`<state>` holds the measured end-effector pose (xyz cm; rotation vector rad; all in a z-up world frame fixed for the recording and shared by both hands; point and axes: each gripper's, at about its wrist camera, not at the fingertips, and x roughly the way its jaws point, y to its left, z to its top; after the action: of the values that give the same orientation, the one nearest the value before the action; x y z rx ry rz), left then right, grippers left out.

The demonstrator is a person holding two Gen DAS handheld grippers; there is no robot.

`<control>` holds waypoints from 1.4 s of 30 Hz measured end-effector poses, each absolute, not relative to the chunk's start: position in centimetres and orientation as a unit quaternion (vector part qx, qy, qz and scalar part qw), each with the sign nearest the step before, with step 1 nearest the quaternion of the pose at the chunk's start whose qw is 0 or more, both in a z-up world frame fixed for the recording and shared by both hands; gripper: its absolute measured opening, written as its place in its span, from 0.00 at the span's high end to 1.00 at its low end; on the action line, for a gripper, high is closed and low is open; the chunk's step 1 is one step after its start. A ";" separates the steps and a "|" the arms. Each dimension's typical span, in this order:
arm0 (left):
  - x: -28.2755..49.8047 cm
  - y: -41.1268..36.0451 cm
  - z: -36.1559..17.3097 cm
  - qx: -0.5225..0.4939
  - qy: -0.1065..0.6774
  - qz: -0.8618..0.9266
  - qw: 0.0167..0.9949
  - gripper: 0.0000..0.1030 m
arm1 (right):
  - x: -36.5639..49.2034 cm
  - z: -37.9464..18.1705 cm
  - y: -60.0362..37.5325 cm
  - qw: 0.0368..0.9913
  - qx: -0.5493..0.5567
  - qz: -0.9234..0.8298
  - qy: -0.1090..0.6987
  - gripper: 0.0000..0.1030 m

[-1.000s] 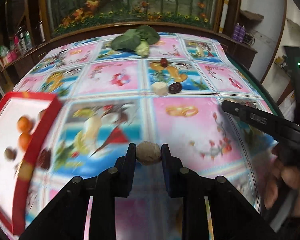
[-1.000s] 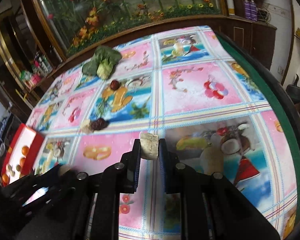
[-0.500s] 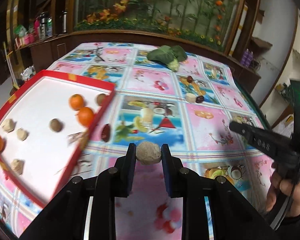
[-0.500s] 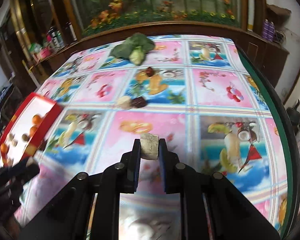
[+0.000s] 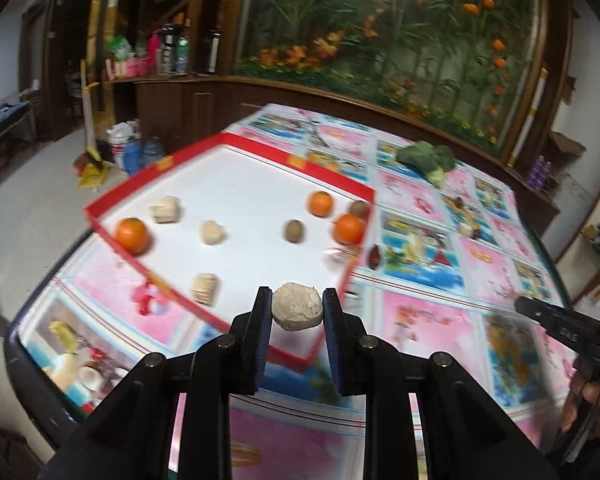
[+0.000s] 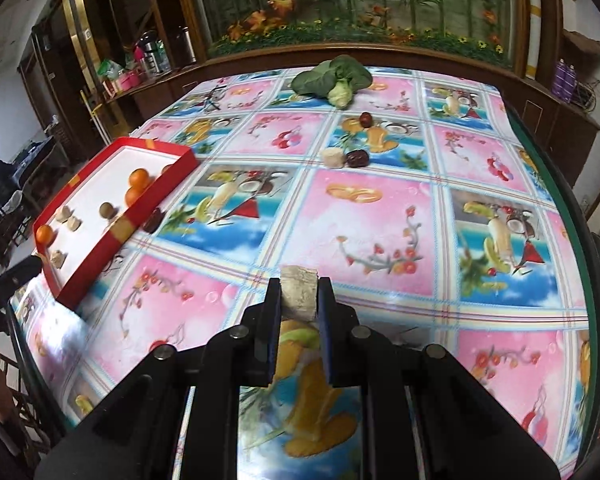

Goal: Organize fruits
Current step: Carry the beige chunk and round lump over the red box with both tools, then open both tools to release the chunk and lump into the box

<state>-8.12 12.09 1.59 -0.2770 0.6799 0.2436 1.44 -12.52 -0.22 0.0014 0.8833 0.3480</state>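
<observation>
My left gripper point(image 5: 297, 307) is shut on a round beige lump point(image 5: 298, 307), held over the near right corner of a red-rimmed white tray point(image 5: 228, 142). Inside the tray lie three oranges point(image 5: 132, 235), brown round fruits point(image 5: 295, 231) and several beige chunks point(image 5: 205, 288). My right gripper point(image 6: 299, 293) is shut on a beige cut chunk point(image 6: 298, 291) above the patterned tablecloth, right of the tray point(image 6: 100, 256). On the cloth remain a beige piece point(image 6: 333, 157), a dark red date point(image 6: 357, 158), another date point(image 6: 365, 119) and one beside the tray point(image 6: 152, 221).
A leafy green vegetable point(image 6: 334, 78) lies at the table's far side. The table's dark edge point(image 6: 572, 216) curves along the right. Wooden cabinets with bottles point(image 5: 168, 54) stand behind. A hand holds the right gripper point(image 5: 560, 322) at the left wrist view's right edge.
Both grippers have swung left toward the tray, each still gripping its piece. In the left wrist view the tray has come from the left edge to the centre.
</observation>
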 end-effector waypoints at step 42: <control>4.1 23.8 0.3 -0.157 0.369 0.188 0.897 0.77 | 4.3 -0.2 10.5 0.847 -0.055 0.337 0.408 0.81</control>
<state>4.11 23.79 0.30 -0.3249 0.7645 0.3892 4.27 10.54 -0.17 -0.1162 0.8593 0.7100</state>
